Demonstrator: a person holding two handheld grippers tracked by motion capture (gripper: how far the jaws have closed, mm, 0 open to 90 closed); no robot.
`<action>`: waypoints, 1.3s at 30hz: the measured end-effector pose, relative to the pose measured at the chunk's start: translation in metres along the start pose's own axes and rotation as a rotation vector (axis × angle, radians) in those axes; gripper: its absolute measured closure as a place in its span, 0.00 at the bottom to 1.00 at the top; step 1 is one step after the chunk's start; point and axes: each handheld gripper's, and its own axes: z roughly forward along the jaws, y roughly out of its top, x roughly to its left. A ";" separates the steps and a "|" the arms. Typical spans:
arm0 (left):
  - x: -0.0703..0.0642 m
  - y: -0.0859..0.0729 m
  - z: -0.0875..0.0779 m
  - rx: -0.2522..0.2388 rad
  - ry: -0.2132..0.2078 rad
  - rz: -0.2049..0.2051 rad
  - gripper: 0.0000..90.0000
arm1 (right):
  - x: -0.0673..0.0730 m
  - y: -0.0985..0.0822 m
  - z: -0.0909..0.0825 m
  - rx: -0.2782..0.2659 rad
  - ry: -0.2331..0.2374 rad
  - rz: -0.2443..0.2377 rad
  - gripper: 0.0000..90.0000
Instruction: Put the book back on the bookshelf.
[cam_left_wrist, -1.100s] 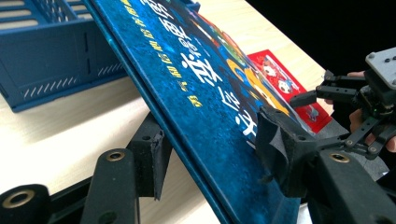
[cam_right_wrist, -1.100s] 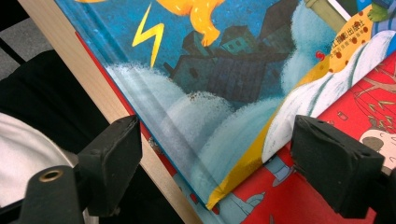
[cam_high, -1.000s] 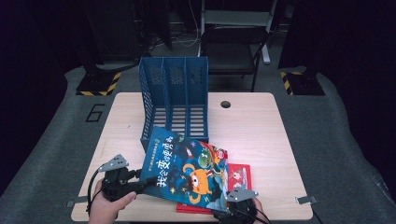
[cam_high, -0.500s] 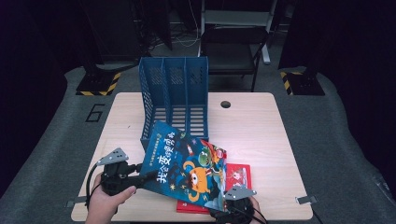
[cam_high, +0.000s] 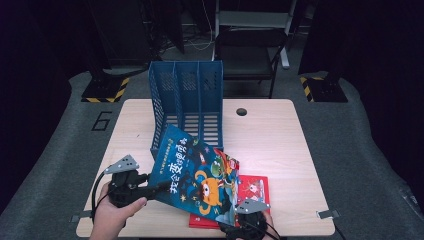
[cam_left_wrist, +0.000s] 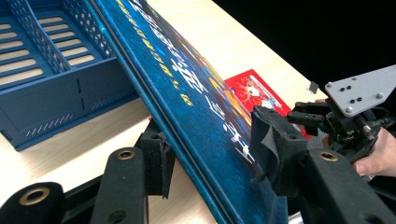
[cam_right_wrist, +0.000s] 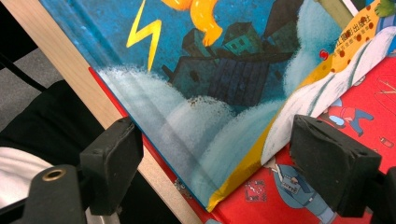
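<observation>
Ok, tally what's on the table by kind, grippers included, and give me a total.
Books: 2, a blue book and a red book
File racks: 1, the blue file rack
Grippers: 2, left gripper, right gripper
Total: 5

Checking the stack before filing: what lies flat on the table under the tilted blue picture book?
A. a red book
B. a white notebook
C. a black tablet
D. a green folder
A: a red book lies flat on the table, its cover showing beneath the raised blue picture book.

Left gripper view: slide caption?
Left gripper straddles the tilted blue book's edge beside the blue file rack.
</observation>
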 end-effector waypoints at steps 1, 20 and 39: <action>-0.001 -0.001 0.000 0.000 0.001 -0.001 0.58 | 0.001 0.000 0.000 0.001 -0.004 0.005 0.19; -0.002 -0.015 -0.010 -0.017 -0.058 -0.017 0.60 | 0.003 0.000 0.002 -0.008 -0.032 -0.010 0.19; -0.003 -0.018 -0.024 -0.012 -0.058 -0.008 0.65 | 0.004 0.000 0.001 0.004 -0.032 -0.016 0.19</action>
